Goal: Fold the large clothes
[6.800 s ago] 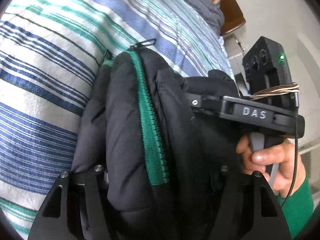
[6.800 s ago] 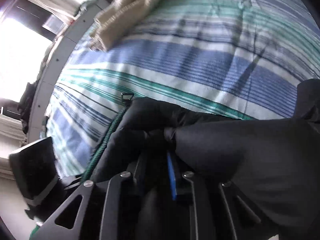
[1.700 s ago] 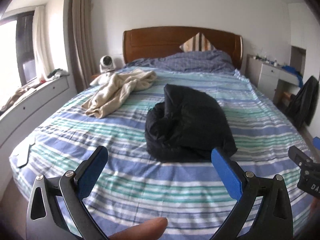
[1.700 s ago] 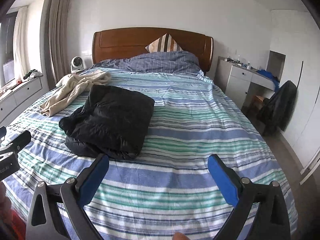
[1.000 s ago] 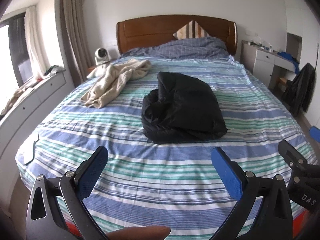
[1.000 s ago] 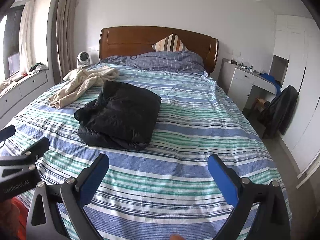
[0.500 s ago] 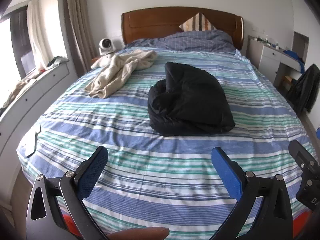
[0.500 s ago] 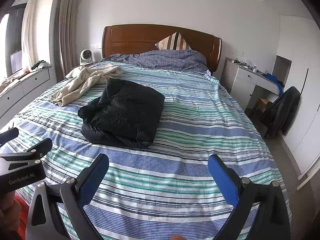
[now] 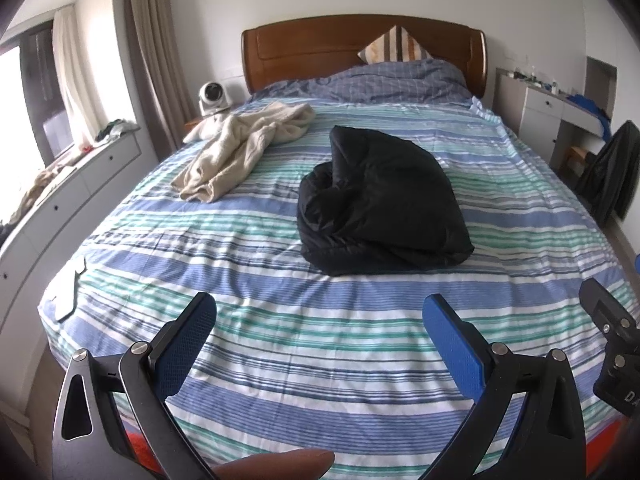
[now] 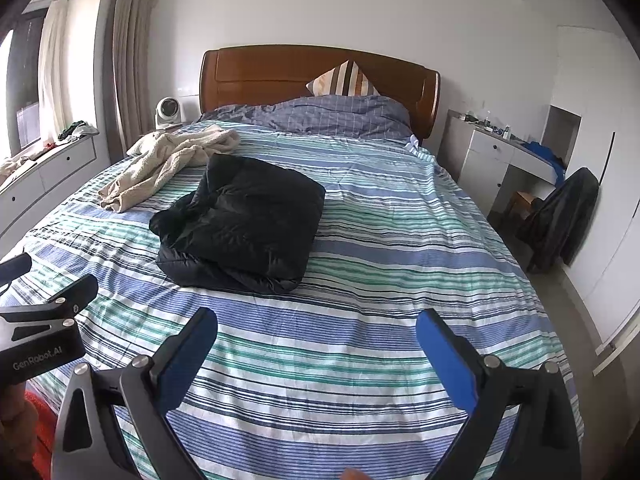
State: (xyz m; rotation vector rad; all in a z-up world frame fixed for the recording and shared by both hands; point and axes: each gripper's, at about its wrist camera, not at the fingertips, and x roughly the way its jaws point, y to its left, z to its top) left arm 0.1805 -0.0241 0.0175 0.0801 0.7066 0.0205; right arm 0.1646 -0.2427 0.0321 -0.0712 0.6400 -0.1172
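Left wrist view: the left tool [image 9: 318,320] hangs over the foot of the striped blue, green and white bed [image 9: 280,344], its blue pads spread wide with nothing between them. The black padded jacket, folded into a thick bundle [image 9: 380,208], lies mid-bed, well beyond the tool. Its left side bulges into a loose roll rather than a flat edge. Risk: the puffy filling may spring the fold open if nothing presses it flat. The crumpled cream knitted garment [image 9: 244,148] lies left of the jacket, toward the brown wooden headboard [image 9: 320,48], apart from it.

Right wrist view: the right tool [image 10: 316,330] is likewise spread and empty, near the foot of the bed [image 10: 400,280]. From here the jacket [image 10: 248,220] shows a flat top panel over uneven lower layers. Risk: gripping only the top layer would drag the bundle apart. The cream garment [image 10: 172,160], likely next, has tangled folds; a blind pinch could catch two layers.
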